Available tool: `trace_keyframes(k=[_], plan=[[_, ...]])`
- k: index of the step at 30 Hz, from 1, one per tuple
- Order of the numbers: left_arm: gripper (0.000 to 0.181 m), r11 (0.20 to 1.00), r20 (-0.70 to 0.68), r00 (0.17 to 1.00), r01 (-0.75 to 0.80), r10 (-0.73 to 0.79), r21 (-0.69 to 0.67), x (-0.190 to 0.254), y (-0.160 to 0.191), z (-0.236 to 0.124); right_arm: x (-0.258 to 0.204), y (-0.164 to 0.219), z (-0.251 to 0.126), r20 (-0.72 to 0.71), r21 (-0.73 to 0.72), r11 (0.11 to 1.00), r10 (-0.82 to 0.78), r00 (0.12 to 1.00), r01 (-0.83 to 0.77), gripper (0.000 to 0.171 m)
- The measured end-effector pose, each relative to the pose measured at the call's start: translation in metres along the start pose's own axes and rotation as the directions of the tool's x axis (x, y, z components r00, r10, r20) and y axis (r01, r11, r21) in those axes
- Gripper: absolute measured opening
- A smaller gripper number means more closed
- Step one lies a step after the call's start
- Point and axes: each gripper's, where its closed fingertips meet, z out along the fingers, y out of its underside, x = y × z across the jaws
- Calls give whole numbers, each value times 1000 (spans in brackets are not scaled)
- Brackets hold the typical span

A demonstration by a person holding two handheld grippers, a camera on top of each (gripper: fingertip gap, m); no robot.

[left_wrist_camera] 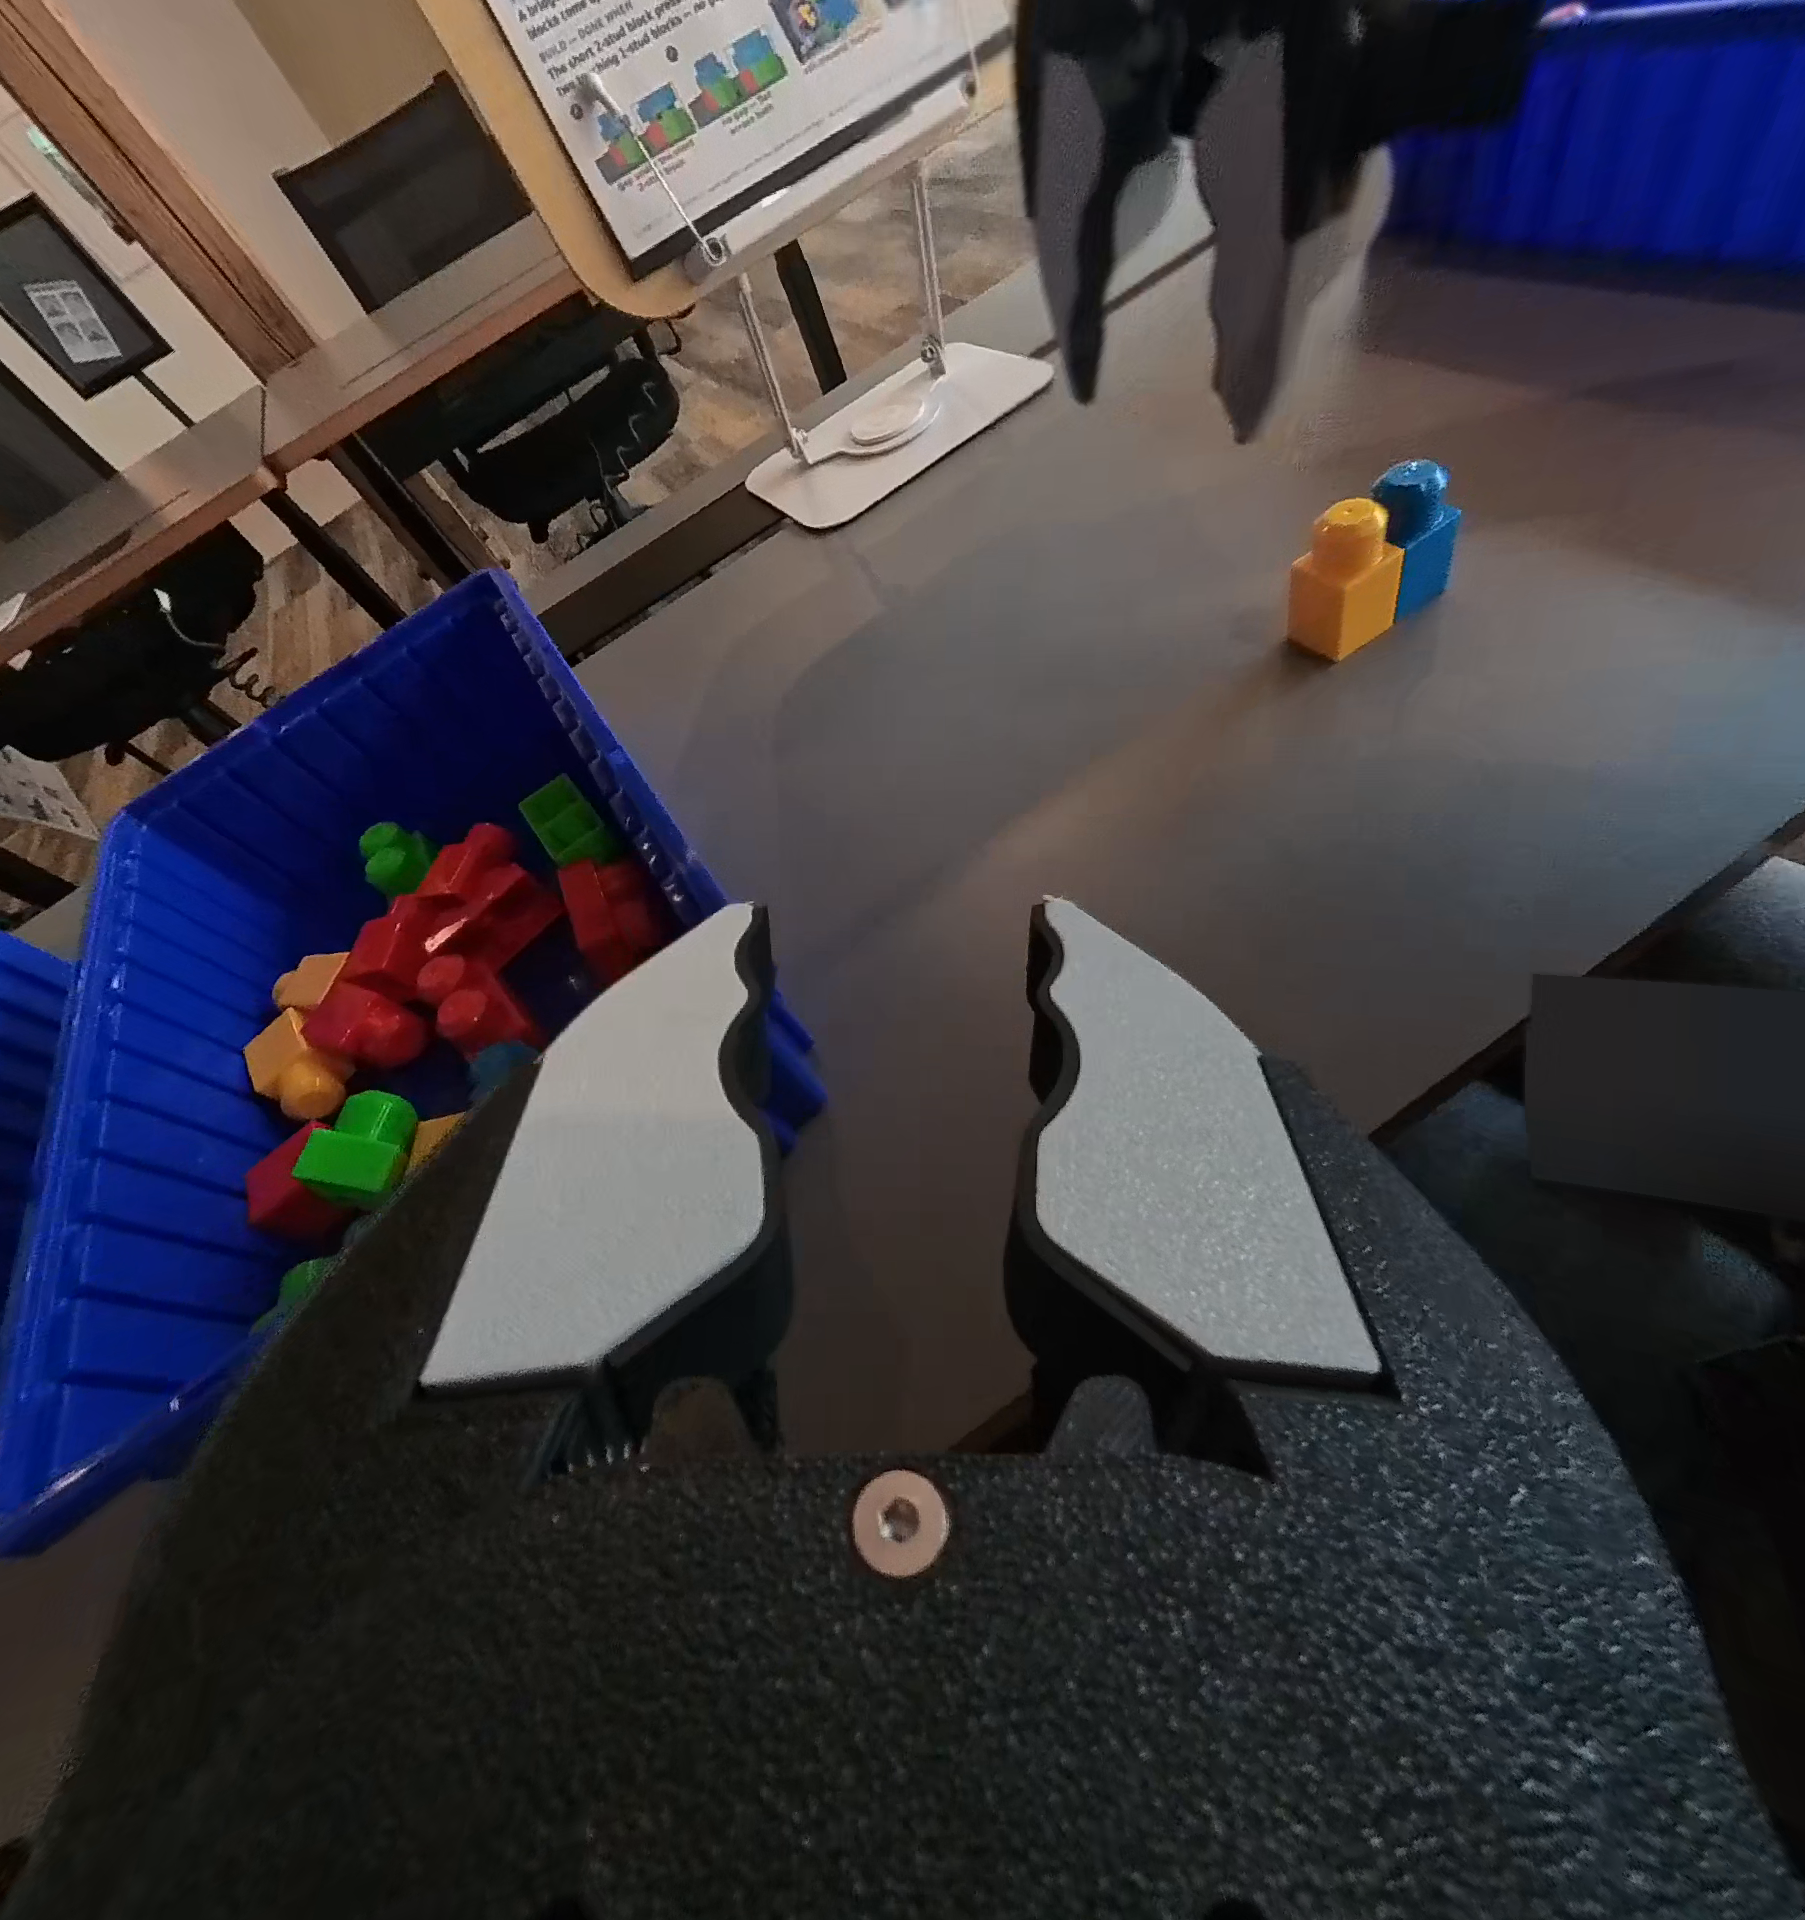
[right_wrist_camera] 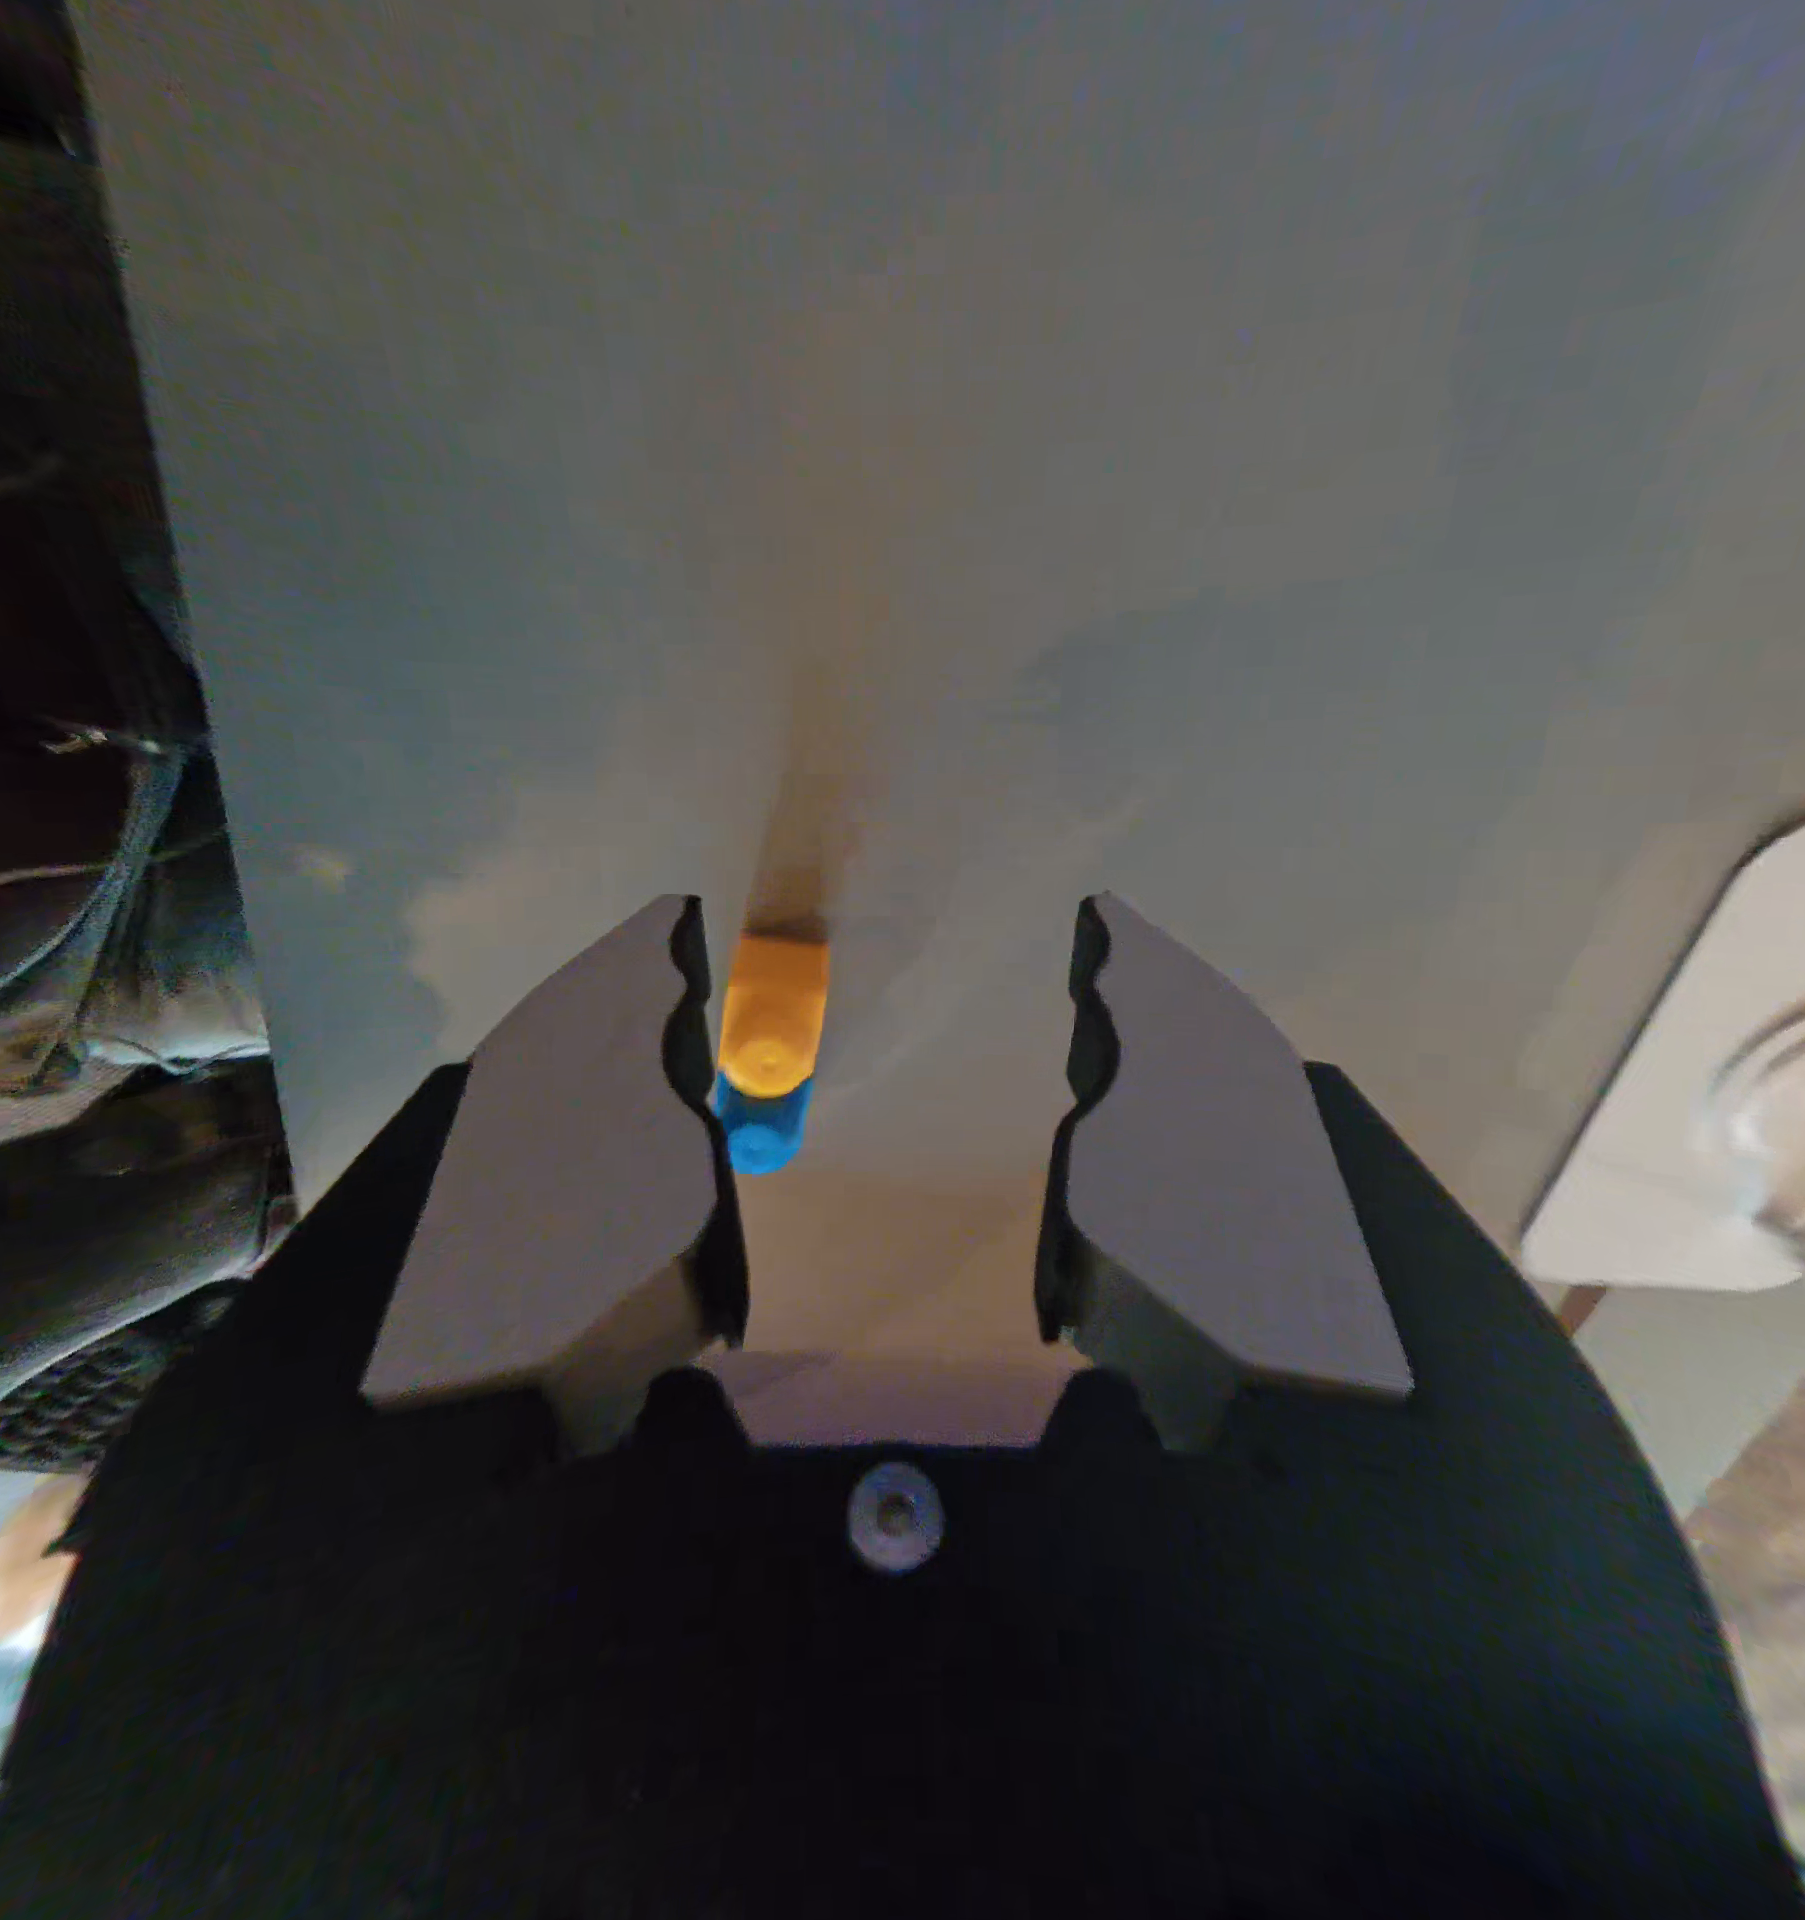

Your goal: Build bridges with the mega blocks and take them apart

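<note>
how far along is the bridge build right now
Early. Done: a yellow block and a blue block stand side by side, touching, on the table. In hand: nothing; the left gripper and right gripper both have open, empty jaws. Left: no spanning block yet; the rest sit in the blue bin.

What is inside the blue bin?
The blue bin holds loose red blocks, green blocks and yellow blocks. The left gripper covers its near corner, so anything there is hidden.
</note>
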Motion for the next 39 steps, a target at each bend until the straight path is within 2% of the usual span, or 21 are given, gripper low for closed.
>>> trace_keyframes(k=[5,8,12,17,23,29,35,39], plan=[[45,1000,1,1000,28,-28,3,-3,7,2,32,-99,-30,-42,156,968,-190,981,195,58],[45,999,30,999,25,-24,-43,-11,20,2,44,-162,-31,-36,229,892,-392,919,390,55],[45,997,33,998,60,-59,-55,-18,30,1,60,-232,-4,-32,263,726,-651,758,635,57],[45,994,46,994,100,-98,-52,-29,40,-1,80,-292,51,39,286,591,-793,607,754,55],[44,987,59,987,154,-151,-54,-43,54,1,106,-311,115,81,143,445,-896,438,884,54],[44,974,59,975,216,-212,-72,-53,71,6,125,-323,147,64,54,331,-943,328,942,56],[44,969,54,971,236,-233,-73,-56,77,10,140,-320,175,77,-37,282,-956,284,959,46],[45,969,60,971,237,-233,-72,-58,79,12,139,-319,177,78,-19,290,-954,291,957,38]])
